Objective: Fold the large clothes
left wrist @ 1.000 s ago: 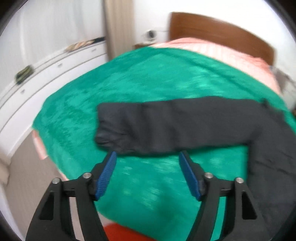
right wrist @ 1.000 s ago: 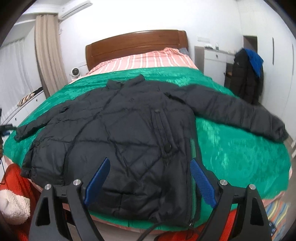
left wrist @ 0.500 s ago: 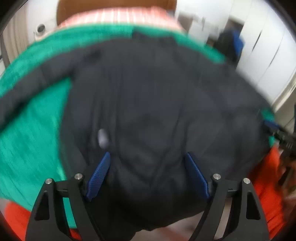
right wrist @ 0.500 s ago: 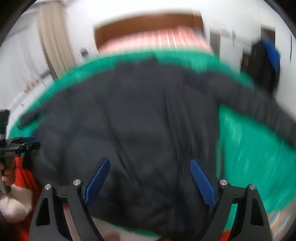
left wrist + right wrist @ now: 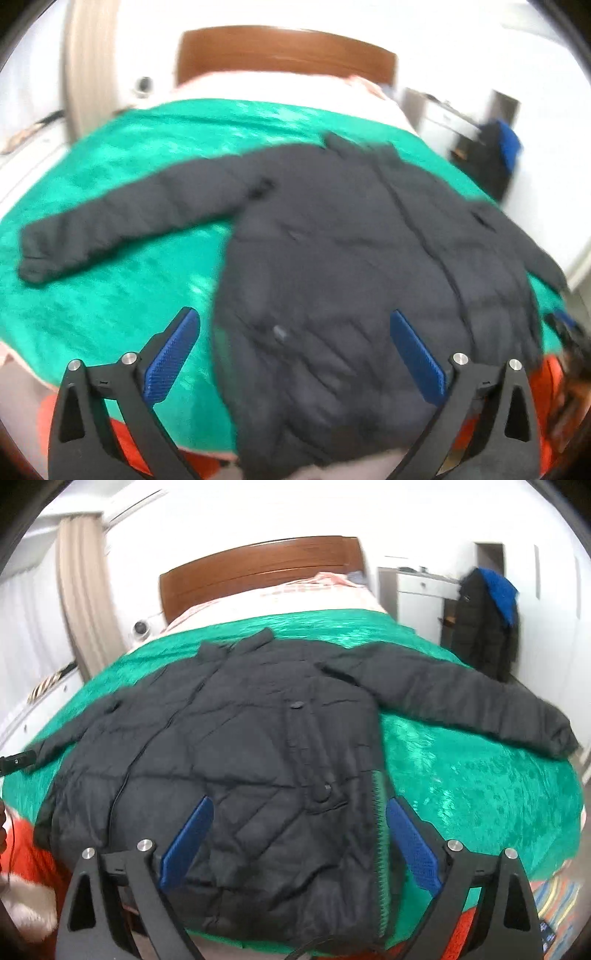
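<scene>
Seen from the left wrist camera, which is somewhat blurred, the left gripper (image 5: 293, 352) hangs above the foot of a bed with its two blue pads (image 5: 171, 356) spread wide and nothing between them. Directly ahead of the fingers, a black quilted jacket (image 5: 351, 266) lies flat and face up on a green blanket (image 5: 110, 295). Its hem is nearest the tool and its collar points away toward the wooden headboard (image 5: 284, 48). One sleeve (image 5: 129, 221) stretches out across the blanket ahead and to the left of the gripper. Beyond the blanket, pale pink bedding (image 5: 280, 88) shows under the headboard. Low at the right edge, an orange patch (image 5: 550, 384) is visible; what it belongs to cannot be told.

From the right wrist camera, sharper, the right gripper (image 5: 299, 843) also stands released, its blue pads (image 5: 412, 843) wide apart and holding nothing. The jacket (image 5: 236, 738) fills the space straight ahead, its lower hem just beyond and between the fingers, reaching the near edge of the green blanket (image 5: 461, 782). A green zipper edge (image 5: 378, 812) runs along the side of the jacket closest to the right finger. The other sleeve (image 5: 461, 698) extends ahead and to the right. Farther off to the right, a dark coat with a blue hood (image 5: 487, 620) hangs beside a white cabinet (image 5: 417, 594). A beige curtain (image 5: 85, 590) hangs far ahead on the left, and the headboard (image 5: 258, 568) sits straight beyond.
</scene>
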The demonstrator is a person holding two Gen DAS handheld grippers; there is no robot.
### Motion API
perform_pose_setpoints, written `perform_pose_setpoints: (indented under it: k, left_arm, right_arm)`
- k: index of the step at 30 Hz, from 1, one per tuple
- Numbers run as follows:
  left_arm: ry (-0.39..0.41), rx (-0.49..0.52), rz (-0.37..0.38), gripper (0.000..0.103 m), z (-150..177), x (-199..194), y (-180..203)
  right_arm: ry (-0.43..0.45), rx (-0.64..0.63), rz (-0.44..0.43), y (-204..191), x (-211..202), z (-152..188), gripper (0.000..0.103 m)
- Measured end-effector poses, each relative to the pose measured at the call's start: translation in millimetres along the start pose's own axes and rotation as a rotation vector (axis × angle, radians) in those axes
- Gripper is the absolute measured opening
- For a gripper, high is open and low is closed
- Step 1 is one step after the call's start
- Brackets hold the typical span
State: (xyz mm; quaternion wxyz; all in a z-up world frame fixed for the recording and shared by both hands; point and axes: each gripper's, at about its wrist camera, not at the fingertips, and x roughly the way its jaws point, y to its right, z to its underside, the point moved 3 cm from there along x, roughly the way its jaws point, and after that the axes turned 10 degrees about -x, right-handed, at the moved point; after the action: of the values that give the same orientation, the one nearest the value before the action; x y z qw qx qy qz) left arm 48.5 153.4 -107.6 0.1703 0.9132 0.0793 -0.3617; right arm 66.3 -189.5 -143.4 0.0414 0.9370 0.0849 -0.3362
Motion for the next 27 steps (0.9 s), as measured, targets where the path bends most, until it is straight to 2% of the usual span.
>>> perform_pose_setpoints:
  k: [2,4,9,14,20,27]
  left_arm:
    - [-0.022,-0.027,-0.071,0.103,-11,12,-9]
    - [-0.055,-0.017,-0.098,0.102,-14,24,-11]
    - [-0.019,-0.069,-0.099,0.102,-4,33,-31]
    - [-0.057,-0.195,-0.124,0.102,3,59,-60]
    - [-0.100,-0.176,-0.147,0.102,16,87,-75]
    - [-0.098,-0.212,-0.114,0.103,22,90,-79]
  right_arm:
    - [-0.009,0.055,0.002,9,4,2,0.094]
    - [-0.022,0.097,0.010,17,6,6,0.094]
    - [-0.053,0.150,0.046,26,10,9,0.094]
    - [-0.056,0.132,0.037,22,12,10,0.094]
    - [-0.081,0.092,0.005,12,23,12,0.094]
    - [-0.100,0.060,0.022,5,28,15,0.094]
